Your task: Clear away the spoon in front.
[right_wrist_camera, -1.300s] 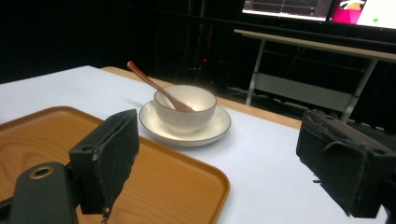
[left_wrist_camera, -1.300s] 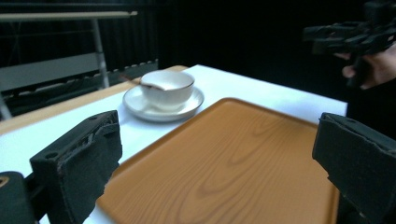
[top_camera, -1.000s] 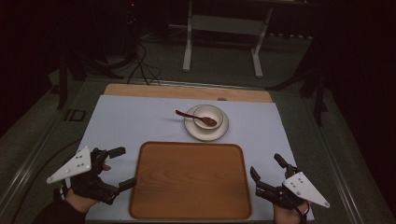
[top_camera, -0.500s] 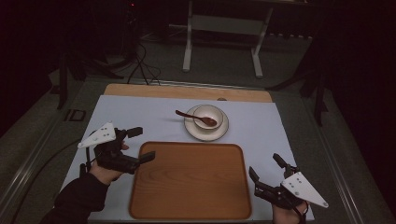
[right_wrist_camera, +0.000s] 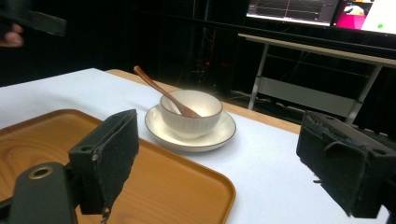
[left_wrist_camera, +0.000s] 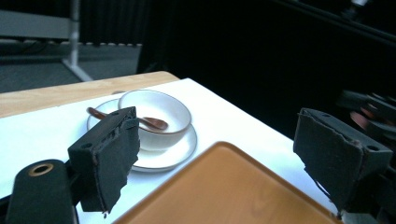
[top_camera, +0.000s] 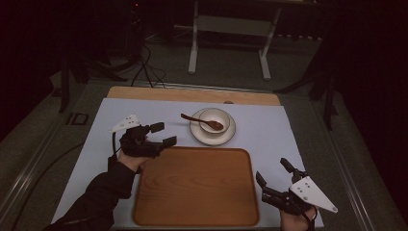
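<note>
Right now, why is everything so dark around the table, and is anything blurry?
High view: light falls on the white table cover, while the room behind is nearly black. Left gripper view: the round white bowl looks sharp, and dark shapes at the right edge look smeared. Right gripper view: a bright screen glows.

High view looks down and forward over the worktop (top_camera: 269, 126). Both tongs cameras sit low, close, facing the bowl (left_wrist_camera: 155, 116) from opposite sides; all share the tray (top_camera: 195, 185).

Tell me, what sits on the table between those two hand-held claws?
The empty brown wooden tray, seen in the high view: the left gripper hovers at its far left corner, the right gripper beside its near right edge.
</note>
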Demonstrator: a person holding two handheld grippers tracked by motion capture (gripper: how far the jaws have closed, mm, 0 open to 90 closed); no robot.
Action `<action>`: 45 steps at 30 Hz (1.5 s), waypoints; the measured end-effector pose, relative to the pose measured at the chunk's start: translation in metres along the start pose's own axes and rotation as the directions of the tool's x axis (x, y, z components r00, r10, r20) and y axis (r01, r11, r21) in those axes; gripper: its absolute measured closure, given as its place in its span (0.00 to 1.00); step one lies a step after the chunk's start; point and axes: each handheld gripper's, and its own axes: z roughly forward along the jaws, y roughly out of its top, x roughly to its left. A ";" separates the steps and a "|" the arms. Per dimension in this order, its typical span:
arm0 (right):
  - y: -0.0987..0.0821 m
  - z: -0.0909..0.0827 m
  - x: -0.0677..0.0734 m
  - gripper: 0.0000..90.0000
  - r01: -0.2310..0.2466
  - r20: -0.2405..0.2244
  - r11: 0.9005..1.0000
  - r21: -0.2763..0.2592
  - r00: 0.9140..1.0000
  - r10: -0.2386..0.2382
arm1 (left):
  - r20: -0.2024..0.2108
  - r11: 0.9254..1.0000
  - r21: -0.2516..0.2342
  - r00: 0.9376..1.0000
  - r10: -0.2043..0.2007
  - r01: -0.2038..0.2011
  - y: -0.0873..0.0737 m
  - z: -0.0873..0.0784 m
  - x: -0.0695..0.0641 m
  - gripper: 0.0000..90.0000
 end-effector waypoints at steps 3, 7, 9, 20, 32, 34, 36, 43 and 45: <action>0.000 0.001 0.000 0.14 0.004 -0.002 1.000 0.001 1.000 -0.004 | -0.016 0.998 -0.016 0.998 -0.068 0.068 -0.001 0.013 0.010 0.17; -0.001 0.001 0.000 0.14 0.002 -0.004 1.000 0.003 1.000 -0.002 | -0.051 0.990 -0.014 0.988 -0.144 0.144 -0.004 0.029 0.020 0.19; -0.001 0.001 0.000 0.14 0.002 -0.003 1.000 0.003 1.000 -0.002 | -0.062 0.982 -0.017 0.980 -0.187 0.186 -0.005 0.035 0.025 0.20; -0.002 0.003 0.000 0.14 0.001 -0.013 1.000 0.011 1.000 -0.001 | -0.178 0.920 -0.133 0.904 -0.388 0.369 -0.011 0.066 0.041 0.23; -0.002 0.003 -0.001 0.14 -0.006 -0.023 1.000 0.012 1.000 0.006 | -0.202 0.814 -0.283 0.799 -0.567 0.507 -0.030 0.098 0.041 0.28; -0.003 0.003 -0.001 0.14 -0.009 -0.022 1.000 0.015 1.000 0.009 | -0.183 0.795 -0.306 0.787 -0.589 0.524 -0.032 0.102 0.041 0.31; -0.003 0.003 -0.001 0.14 -0.009 -0.023 1.000 0.015 1.000 0.009 | -0.186 0.785 -0.324 0.778 -0.600 0.528 -0.034 0.107 0.040 0.34; -0.004 0.003 -0.003 0.14 -0.031 -0.033 0.999 0.010 0.999 0.032 | -0.221 0.756 -0.371 0.740 -0.636 0.540 -0.041 0.121 0.038 0.48; -0.004 0.002 -0.004 0.14 -0.033 -0.029 0.999 0.008 0.999 0.034 | -0.230 0.754 -0.377 0.734 -0.639 0.538 -0.041 0.123 0.038 0.51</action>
